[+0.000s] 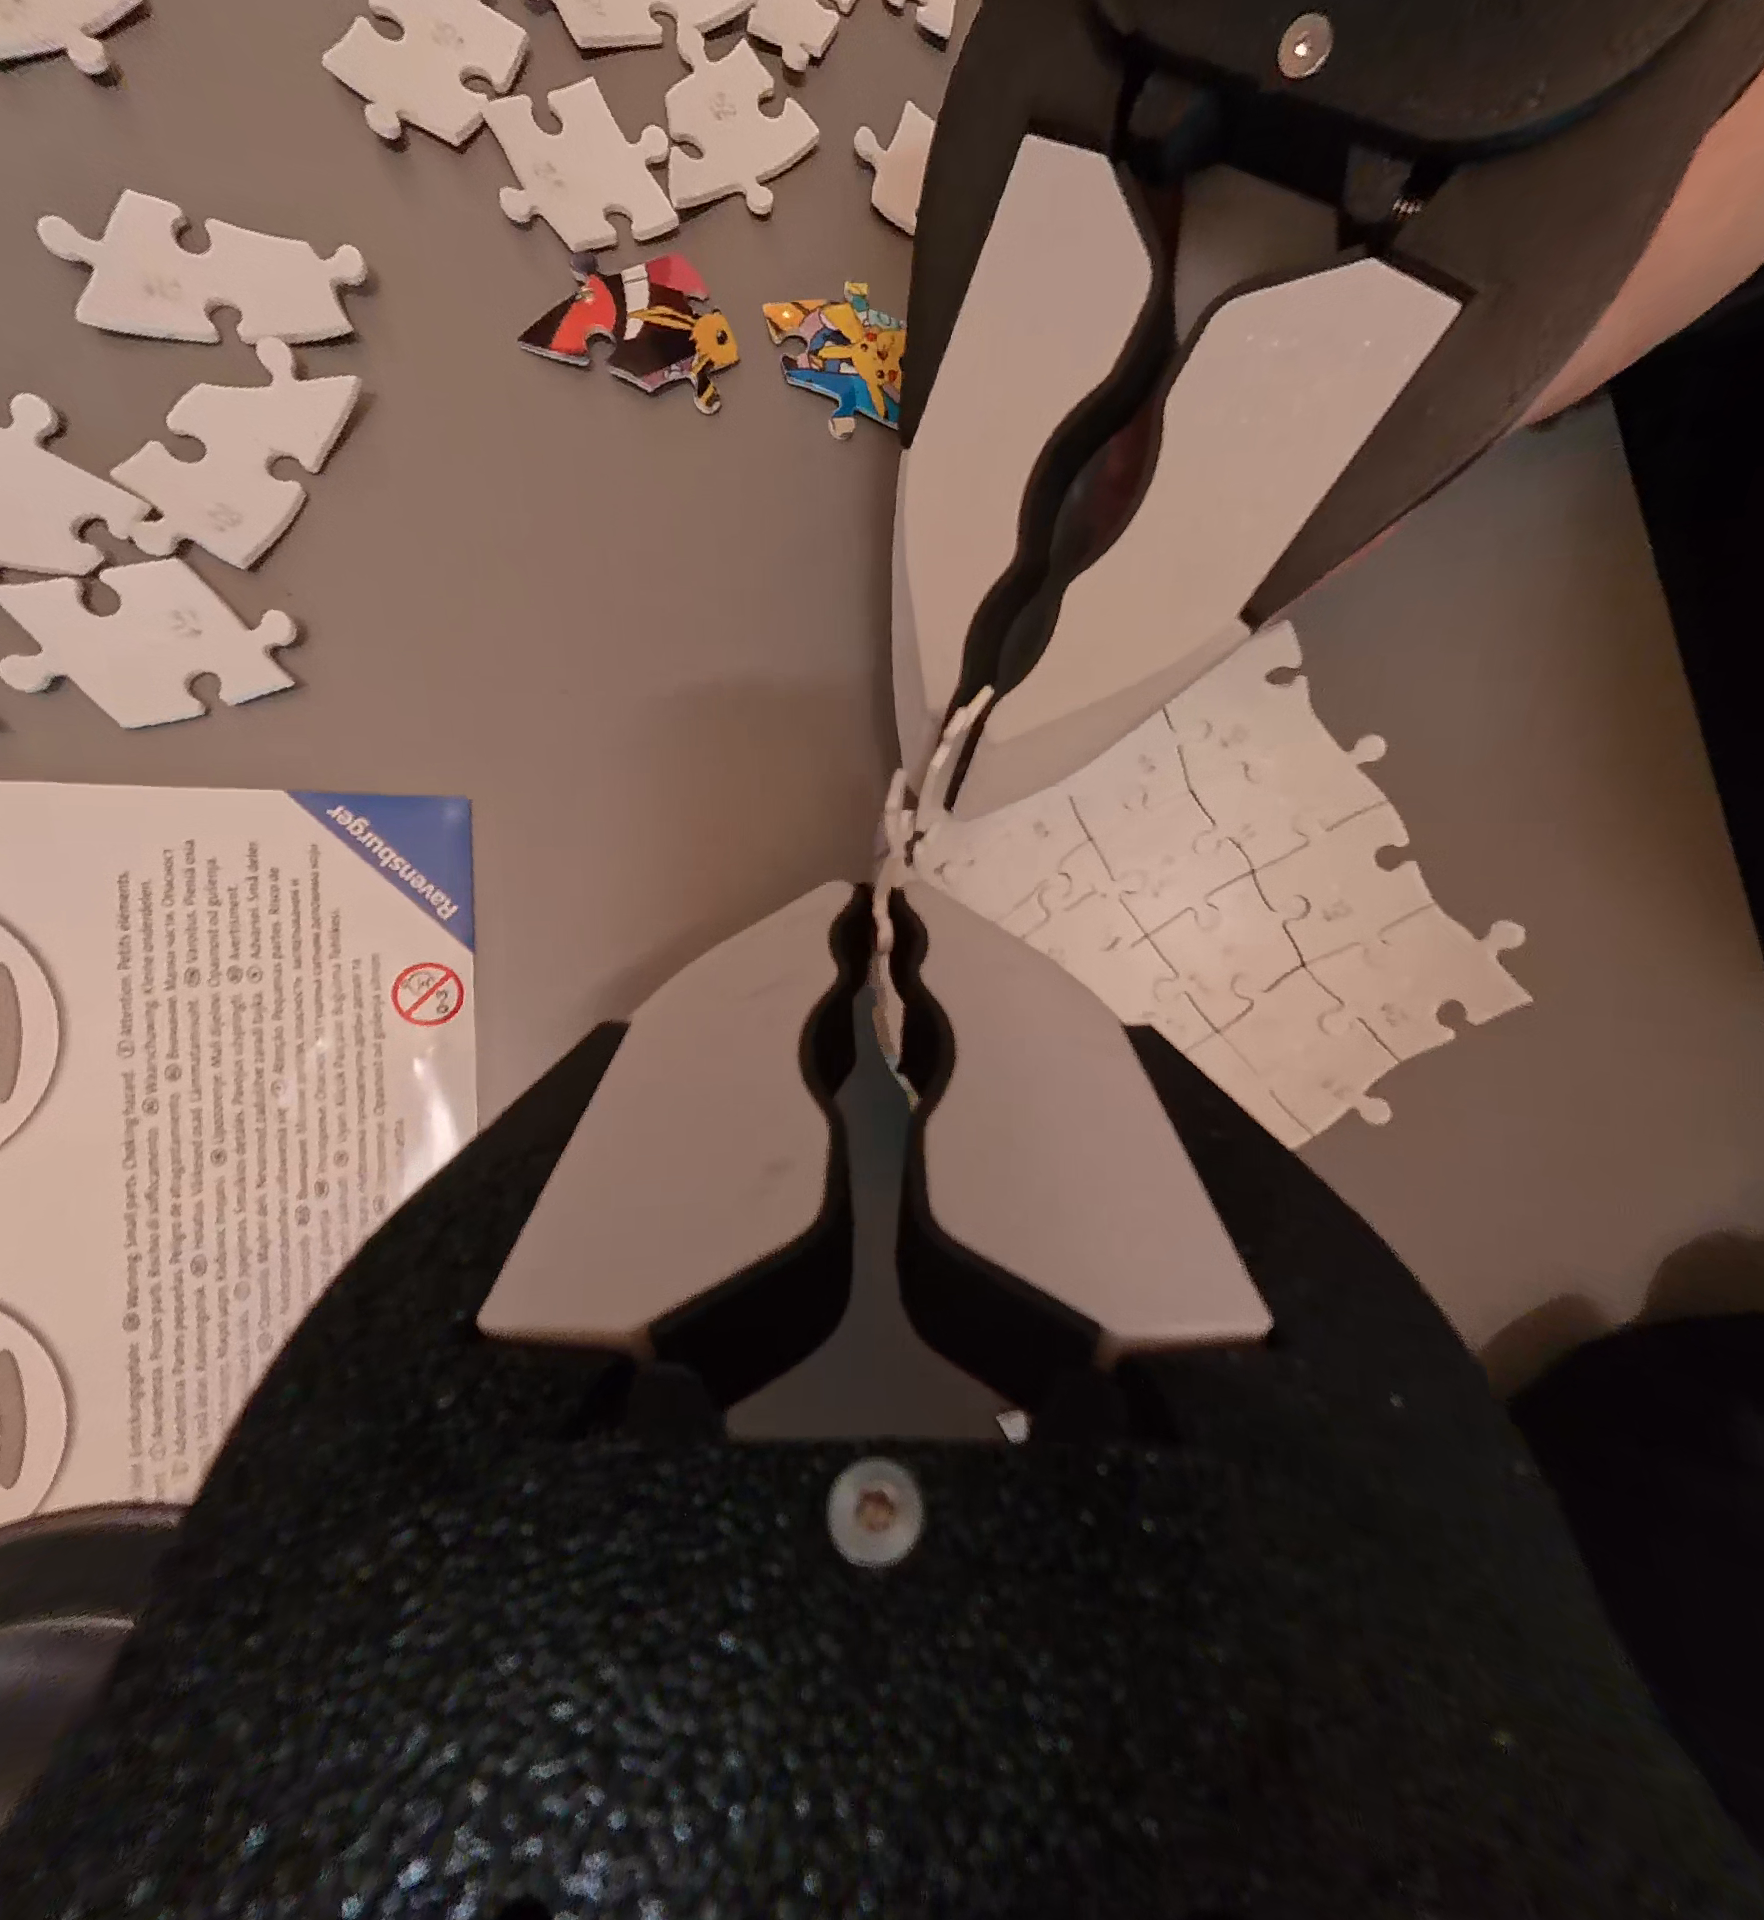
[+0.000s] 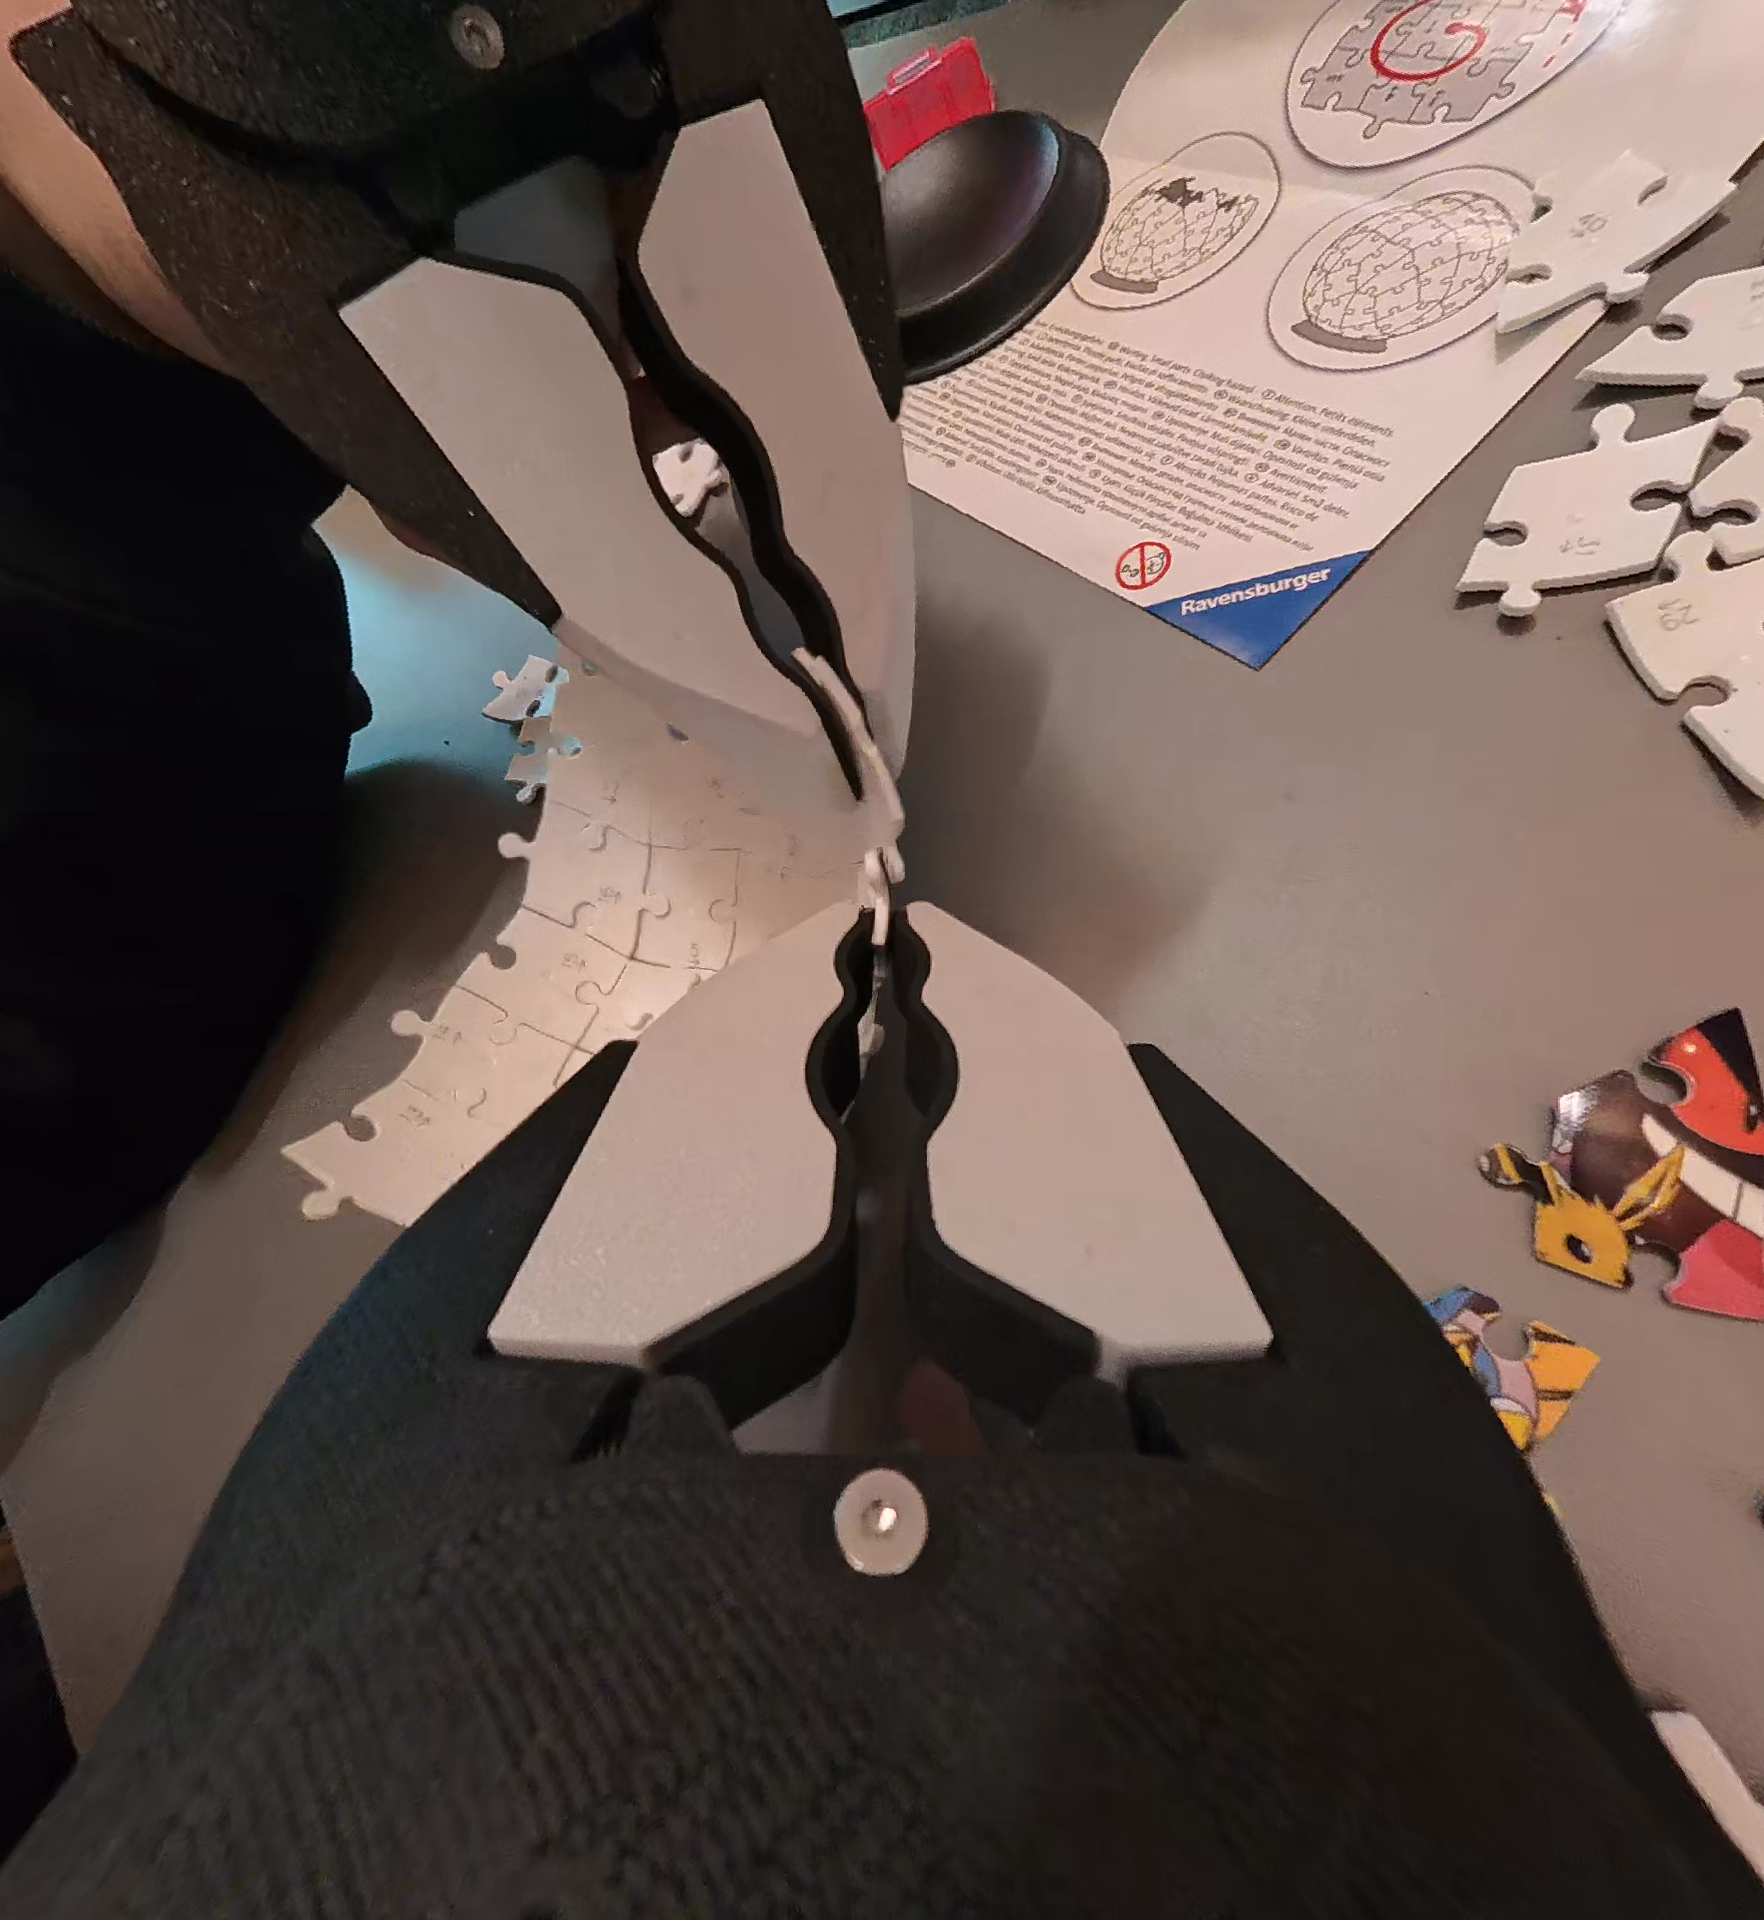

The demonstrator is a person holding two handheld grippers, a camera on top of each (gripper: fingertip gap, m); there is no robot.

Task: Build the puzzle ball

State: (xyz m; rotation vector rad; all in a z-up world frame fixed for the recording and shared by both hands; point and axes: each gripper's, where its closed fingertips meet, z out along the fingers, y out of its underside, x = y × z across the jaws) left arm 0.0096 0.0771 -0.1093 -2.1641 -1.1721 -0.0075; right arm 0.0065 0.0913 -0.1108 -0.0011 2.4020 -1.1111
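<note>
Two pairs of tongs meet tip to tip over a grey table (image 1: 649,623); the left gripper (image 1: 876,920) is clamped on the near edge of a curved sheet of joined pieces (image 1: 1252,914), white side up, and the right gripper (image 2: 878,935) is clamped on the same rim from the opposite direction; which grip holds a piece being added and which the sheet itself cannot be told, since the seam between the tips is seen edge-on. The sheet fans away beside both tools and seems to be lifted off the table; loose white pieces (image 1: 234,468) lie scattered well apart from it, with two printed pieces (image 1: 639,332) face up near them; an instruction sheet (image 1: 234,1039) lies flat beside the work, and a black stand (image 2: 992,229) sits at its far end.

The step in hand is judged to be pressing a joint home along the rim. To do it well: keep both grips close to the seam so the sheet does not flex; bring the edges together in the plane of the curve, not twisting; squeeze only enough to hold, as hard pinching may pop neighbouring joints; check the tab seats flush before letting go.
</note>
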